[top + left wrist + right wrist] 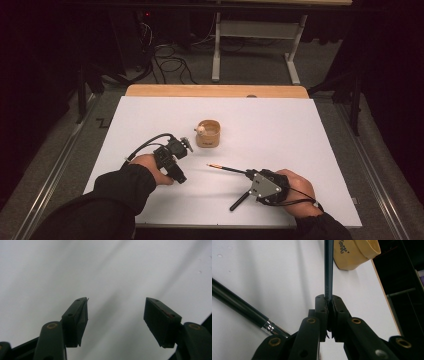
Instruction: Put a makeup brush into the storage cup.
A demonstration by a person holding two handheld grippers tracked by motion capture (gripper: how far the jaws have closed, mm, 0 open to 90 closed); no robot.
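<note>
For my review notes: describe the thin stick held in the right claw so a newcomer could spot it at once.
On the white table, look near the front edge, left of the right claw. The thin dark pencil juts from it toward the wooden cup; unlike the thicker black pen nearby, it has an orange tip.

A person's two forearms enter from the bottom edge, both in dark, loose long sleeves [125,187] that end at the wrists. The left gripper [176,155] is a compact black block with a black cable looping off its back end. The right gripper [248,174] carries a grey three-cornered plate [265,186] on top, dotted with small dark screws, and thin black cable runs around the hand behind it. Seen close in the left gripper view, the two jaws are matt black, wedge-shaped, with flat inner pads [160,323] and brass-coloured pivot rivets [52,325]. The right gripper view shows the same black arms and brass rivets, plus one silver screw [381,353].
</note>
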